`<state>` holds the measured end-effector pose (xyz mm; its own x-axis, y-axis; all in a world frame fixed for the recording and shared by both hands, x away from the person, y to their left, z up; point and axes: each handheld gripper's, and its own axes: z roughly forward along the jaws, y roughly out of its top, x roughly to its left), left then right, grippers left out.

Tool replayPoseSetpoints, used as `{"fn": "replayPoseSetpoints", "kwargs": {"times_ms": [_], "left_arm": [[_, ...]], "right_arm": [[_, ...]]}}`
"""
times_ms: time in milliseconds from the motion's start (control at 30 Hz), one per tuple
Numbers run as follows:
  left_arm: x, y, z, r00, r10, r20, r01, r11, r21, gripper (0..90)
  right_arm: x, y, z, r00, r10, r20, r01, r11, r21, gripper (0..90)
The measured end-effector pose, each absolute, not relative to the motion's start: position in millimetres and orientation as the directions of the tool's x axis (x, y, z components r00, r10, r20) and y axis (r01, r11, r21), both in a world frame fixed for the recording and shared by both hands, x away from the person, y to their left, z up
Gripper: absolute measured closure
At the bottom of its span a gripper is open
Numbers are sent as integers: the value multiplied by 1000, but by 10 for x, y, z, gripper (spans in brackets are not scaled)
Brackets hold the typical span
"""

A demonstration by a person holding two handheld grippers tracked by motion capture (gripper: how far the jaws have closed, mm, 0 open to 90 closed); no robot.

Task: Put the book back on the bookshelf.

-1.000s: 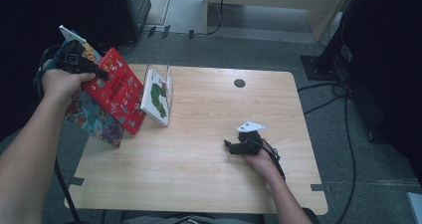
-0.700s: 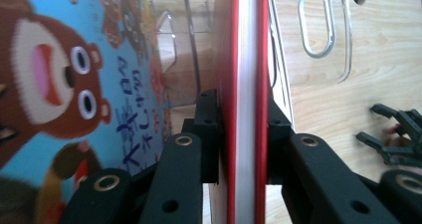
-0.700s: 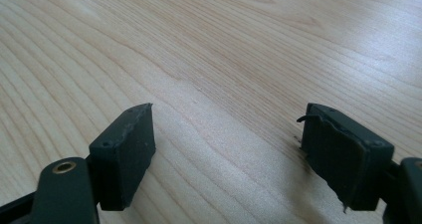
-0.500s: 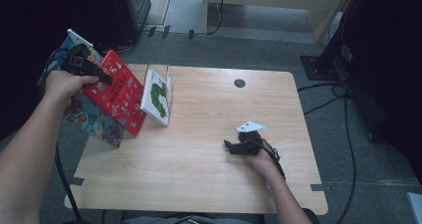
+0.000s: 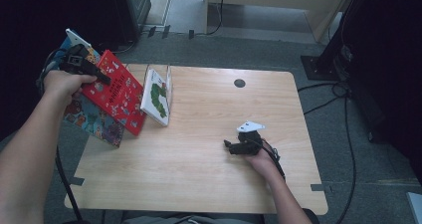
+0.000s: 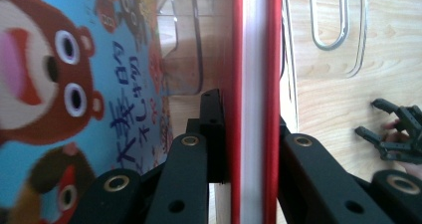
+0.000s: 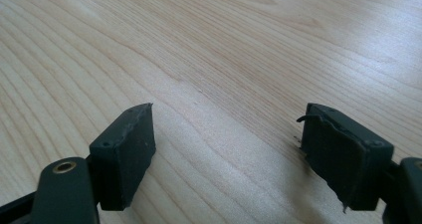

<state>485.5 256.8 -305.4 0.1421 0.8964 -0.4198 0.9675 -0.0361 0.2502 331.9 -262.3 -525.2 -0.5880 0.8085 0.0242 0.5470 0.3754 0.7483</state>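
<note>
Three picture books at the table's (image 5: 199, 184) nine-to-ten o'clock edge. Left gripper (image 5: 99, 77), jaws just closing, clamps the red book (image 6: 254, 84) by its edge, likely for the clear rack (image 5: 166, 74). Right gripper (image 7: 226, 149) rests jaws apart at four o'clock.

Light wooden table (image 5: 199, 184), clear wire book rack (image 5: 166, 84) standing on it, holding a caterpillar picture book (image 5: 155, 103)

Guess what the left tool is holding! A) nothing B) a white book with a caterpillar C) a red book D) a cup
C: in the left gripper view the left tool has its jaws pressed on both covers of the red book, with the white pages showing between them.
</note>
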Motion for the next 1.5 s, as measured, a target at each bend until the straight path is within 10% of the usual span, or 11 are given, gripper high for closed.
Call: {"fn": "replayPoseSetpoints", "kwargs": {"times_ms": [867,1500], "left_arm": [[5065,2506,-3158,88,899,-428,949,55,311,787],[5004,2562,-2964,120,900,-420,946,25,324,550]], "right_arm": [[3308,-2613,-5251,-588,808,26,549,375,747,212],[3309,-2616,-5252,-593,805,28,546,377,748,210]]}}
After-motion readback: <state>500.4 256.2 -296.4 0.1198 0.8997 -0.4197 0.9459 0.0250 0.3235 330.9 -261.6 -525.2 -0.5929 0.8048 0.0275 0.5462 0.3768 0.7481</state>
